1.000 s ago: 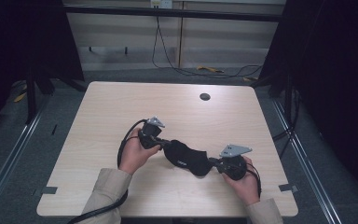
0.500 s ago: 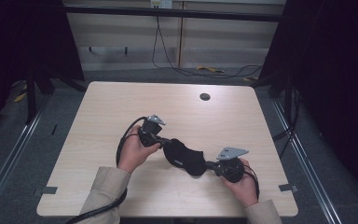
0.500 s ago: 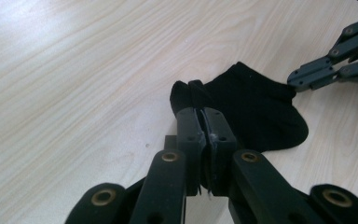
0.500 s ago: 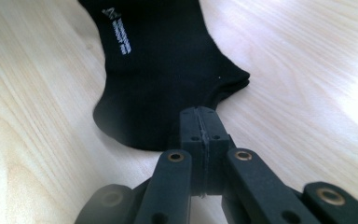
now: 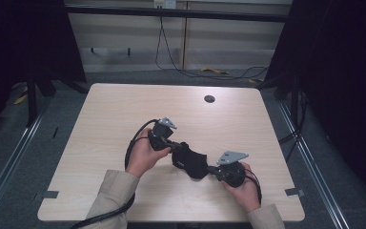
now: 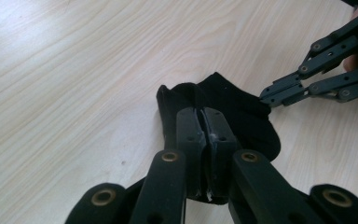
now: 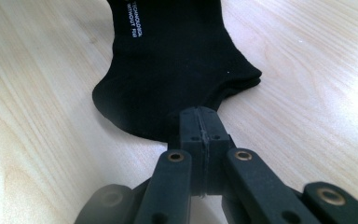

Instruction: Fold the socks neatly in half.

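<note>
Right gripper (image 7: 200, 122): jaws pinched shut on near edge of black sock (image 7: 172, 60), pads meeting with only thin fabric between. Sock lies flat on wooden table (image 7: 317, 70) just ahead of its tips, small white lettering on the far part. Left gripper (image 6: 206, 128), beyond the sock at its opposite end, likewise clamped on the sock edge; from there the right gripper's closed tips reach in at the far side. Judged handling: light, limp knit, no stiffness, will sag and fold if lifted from one point, stretches under pull. Not fragile, little slip against the pads. Best hold: hems or ends, both sides, as now.
</note>
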The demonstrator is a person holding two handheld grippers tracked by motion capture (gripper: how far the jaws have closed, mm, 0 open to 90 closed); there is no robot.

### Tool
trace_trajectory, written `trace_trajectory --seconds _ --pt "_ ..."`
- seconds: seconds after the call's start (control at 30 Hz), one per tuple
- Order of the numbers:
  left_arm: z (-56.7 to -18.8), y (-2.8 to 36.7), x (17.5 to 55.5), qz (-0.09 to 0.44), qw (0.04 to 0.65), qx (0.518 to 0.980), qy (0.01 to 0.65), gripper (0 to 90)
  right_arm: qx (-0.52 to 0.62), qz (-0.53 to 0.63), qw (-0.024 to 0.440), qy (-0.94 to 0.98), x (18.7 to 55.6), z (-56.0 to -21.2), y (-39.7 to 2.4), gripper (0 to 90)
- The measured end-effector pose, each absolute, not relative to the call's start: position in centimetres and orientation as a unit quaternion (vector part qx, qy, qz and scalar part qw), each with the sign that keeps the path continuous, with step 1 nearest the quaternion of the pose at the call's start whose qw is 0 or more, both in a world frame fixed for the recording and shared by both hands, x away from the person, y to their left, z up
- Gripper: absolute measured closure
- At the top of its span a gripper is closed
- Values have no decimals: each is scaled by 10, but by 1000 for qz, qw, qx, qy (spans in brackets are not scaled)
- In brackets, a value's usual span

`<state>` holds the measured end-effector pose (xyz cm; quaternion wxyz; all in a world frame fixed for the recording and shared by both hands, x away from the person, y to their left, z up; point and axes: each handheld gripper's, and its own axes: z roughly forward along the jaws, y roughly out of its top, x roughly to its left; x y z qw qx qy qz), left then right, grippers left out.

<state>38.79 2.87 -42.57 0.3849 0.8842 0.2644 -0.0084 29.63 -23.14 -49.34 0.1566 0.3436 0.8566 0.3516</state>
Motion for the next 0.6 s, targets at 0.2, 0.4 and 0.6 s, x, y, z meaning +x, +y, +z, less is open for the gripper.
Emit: trace_trajectory --seconds 0.2,0.4,0.6 --pt "-427 22 386 -12 383 887 258 865 343 349 155 858 297 -494 -231 899" --pt "-427 15 381 -16 382 890 247 865 341 350 153 859 299 -495 -228 898" --pt "-430 10 380 -18 380 893 242 865 341 350 152 859 300 -496 -229 898"
